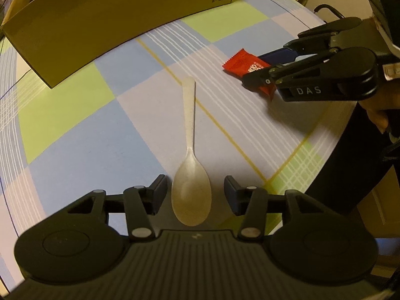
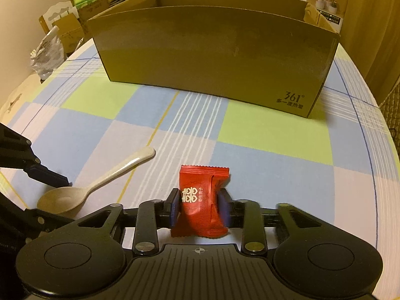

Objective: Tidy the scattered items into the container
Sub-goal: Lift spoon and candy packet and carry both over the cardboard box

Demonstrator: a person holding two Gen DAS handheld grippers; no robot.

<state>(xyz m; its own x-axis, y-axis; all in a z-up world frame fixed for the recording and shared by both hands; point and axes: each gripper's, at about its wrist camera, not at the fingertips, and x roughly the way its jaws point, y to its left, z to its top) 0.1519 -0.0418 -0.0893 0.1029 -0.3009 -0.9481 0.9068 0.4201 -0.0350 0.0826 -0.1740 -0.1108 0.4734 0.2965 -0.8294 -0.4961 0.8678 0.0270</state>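
Note:
A cream plastic spoon [image 1: 190,165] lies on the checked tablecloth, its bowl between the fingers of my open left gripper [image 1: 195,195], which does not touch it. The spoon also shows in the right wrist view [image 2: 100,185]. My right gripper [image 2: 200,206] is shut on a red candy packet [image 2: 201,200], low over the cloth. In the left wrist view the packet [image 1: 243,63] sits in the right gripper [image 1: 260,68] at the right. The open brown cardboard box [image 2: 215,57] stands at the far side of the table, also in the left wrist view [image 1: 100,25].
The round table's edge [image 1: 332,135] curves close on the right. Beyond the far left edge are a crinkled plastic bag [image 2: 46,55] and several small boxes [image 2: 72,25]. A white box [image 2: 327,2] stands behind the cardboard box.

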